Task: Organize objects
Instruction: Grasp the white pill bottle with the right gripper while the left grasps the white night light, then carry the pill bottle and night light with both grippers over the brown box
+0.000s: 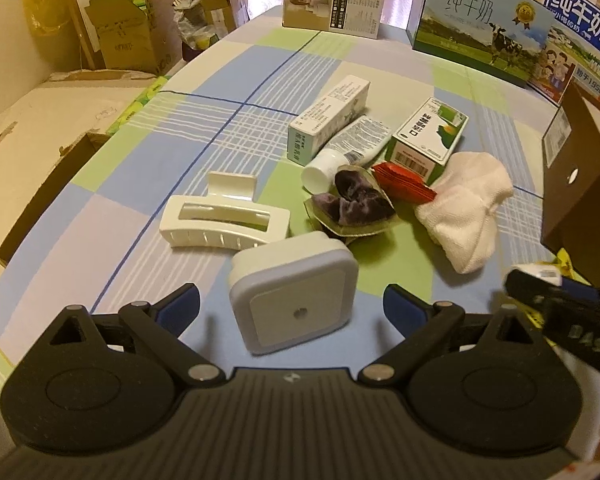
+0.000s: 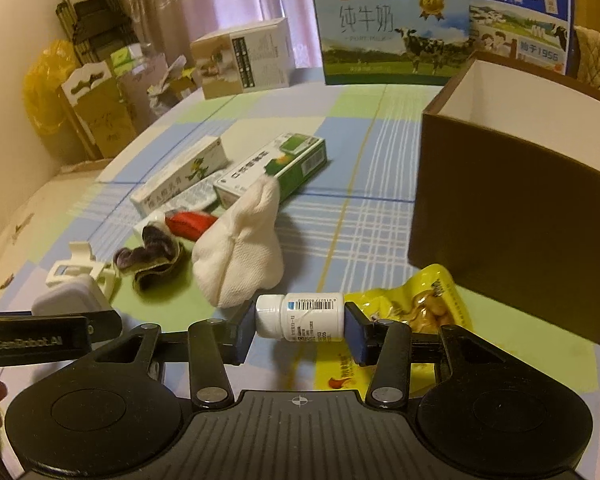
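while the white pill bottle [image 2: 300,317] lies sideways between the jaws of the right gripper [image 2: 300,330], clenched cap to base and held just above the checked table [image 2: 364,216], it hangs near the yellow snack packet [image 2: 416,308] and just short of the brown box [image 2: 512,196], whose open white inside looks like the likely place for it. a squeeze along the bottle's length gives little contact, so i judge it could swivel or slip out if swung quickly, and a low lift could knock it against the box's near wall. the left gripper [image 1: 292,312] has its jaws released wide on either side of the square white night light [image 1: 296,302], not touching it. beyond sit the white hair claw [image 1: 224,220], a dark crumpled wrapper [image 1: 352,204] and a white sock [image 1: 466,216], close enough that a careless closing might nudge them.
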The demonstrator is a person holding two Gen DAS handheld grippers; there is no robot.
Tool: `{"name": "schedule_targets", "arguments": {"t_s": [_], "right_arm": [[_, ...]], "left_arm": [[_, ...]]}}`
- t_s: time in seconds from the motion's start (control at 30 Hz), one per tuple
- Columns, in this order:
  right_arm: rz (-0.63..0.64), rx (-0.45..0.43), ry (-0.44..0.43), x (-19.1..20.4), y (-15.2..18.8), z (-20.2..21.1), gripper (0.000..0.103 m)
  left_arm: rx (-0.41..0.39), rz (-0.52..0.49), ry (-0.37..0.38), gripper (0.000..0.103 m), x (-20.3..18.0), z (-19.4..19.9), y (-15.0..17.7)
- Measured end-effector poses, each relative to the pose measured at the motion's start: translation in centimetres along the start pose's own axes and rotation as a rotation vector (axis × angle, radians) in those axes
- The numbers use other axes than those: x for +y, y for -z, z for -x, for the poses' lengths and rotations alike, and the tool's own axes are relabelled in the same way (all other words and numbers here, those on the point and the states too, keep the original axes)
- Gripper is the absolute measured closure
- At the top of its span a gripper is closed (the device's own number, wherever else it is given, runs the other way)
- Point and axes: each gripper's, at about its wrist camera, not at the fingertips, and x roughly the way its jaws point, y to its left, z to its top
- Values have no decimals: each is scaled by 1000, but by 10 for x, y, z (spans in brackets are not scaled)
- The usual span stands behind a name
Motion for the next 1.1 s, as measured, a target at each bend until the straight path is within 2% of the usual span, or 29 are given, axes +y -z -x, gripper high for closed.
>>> {"name": "schedule_targets", "arguments": {"t_s": [0.1, 0.2, 0.3, 0.7, 0.9, 1.1], "right_arm": [[-12, 0, -1, -3, -1, 2, 60], [-11, 5, 4, -5, -1, 2, 60], [-8, 6, 5, -6, 0, 3, 60], [-4, 8, 3, -8, 0, 16, 60], [-12, 4, 13, -11, -3, 35, 60], [-47, -13, 66, -22, -15, 66, 60]], "left_arm": [[-11, 1, -6, 11, 2, -2, -1], [-20, -10, 2, 23, 2, -3, -2], [-29, -31, 20, 40, 2, -3, -1], [-87, -136, 7, 41, 1, 13, 3], [-90, -162, 50, 41, -7, 28, -2], [-117, -215, 118, 41, -27, 50, -10]]}}
